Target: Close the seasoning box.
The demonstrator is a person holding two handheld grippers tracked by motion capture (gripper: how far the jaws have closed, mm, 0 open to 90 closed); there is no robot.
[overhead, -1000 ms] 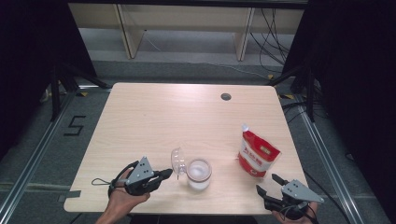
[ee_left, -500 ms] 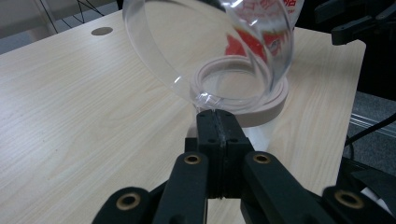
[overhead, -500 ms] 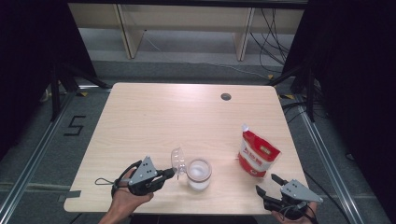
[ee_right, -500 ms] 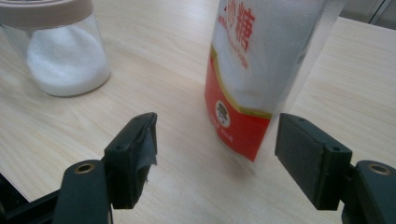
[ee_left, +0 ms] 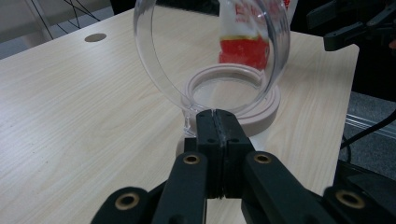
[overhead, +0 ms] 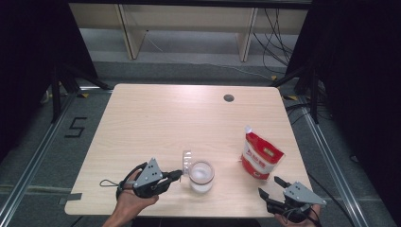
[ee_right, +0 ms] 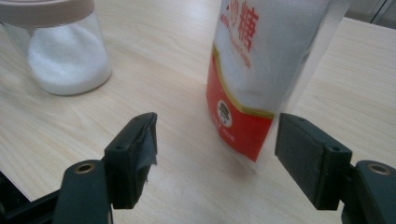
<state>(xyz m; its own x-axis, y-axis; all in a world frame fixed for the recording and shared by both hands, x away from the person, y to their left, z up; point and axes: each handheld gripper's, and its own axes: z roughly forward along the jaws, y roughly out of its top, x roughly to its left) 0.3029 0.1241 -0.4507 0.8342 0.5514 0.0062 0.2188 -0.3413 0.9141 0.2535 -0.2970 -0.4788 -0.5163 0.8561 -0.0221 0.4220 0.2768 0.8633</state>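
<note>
Left gripper view shows left gripper [ee_left: 218, 122] fingers pinching the clear lid [ee_left: 210, 56]; right gripper [ee_right: 215, 149] fingers gape

A table [overhead: 156, 123] holds a jar [overhead: 201, 177] near its front edge, about midway along. The jar's hinged lid [overhead: 187, 161] stands upright on the jar's left side. To the left of the jar, the left gripper [overhead: 176, 175] reaches in from the front, its jaws pinched on the lid's edge. To the right of the jar, well apart from it, a pouch [overhead: 260, 154] stands upright. The right gripper [overhead: 270, 187] sits at the front right corner, just in front of the pouch, jaws apart. A small round hole [overhead: 229, 98] lies near the table's far edge.
</note>
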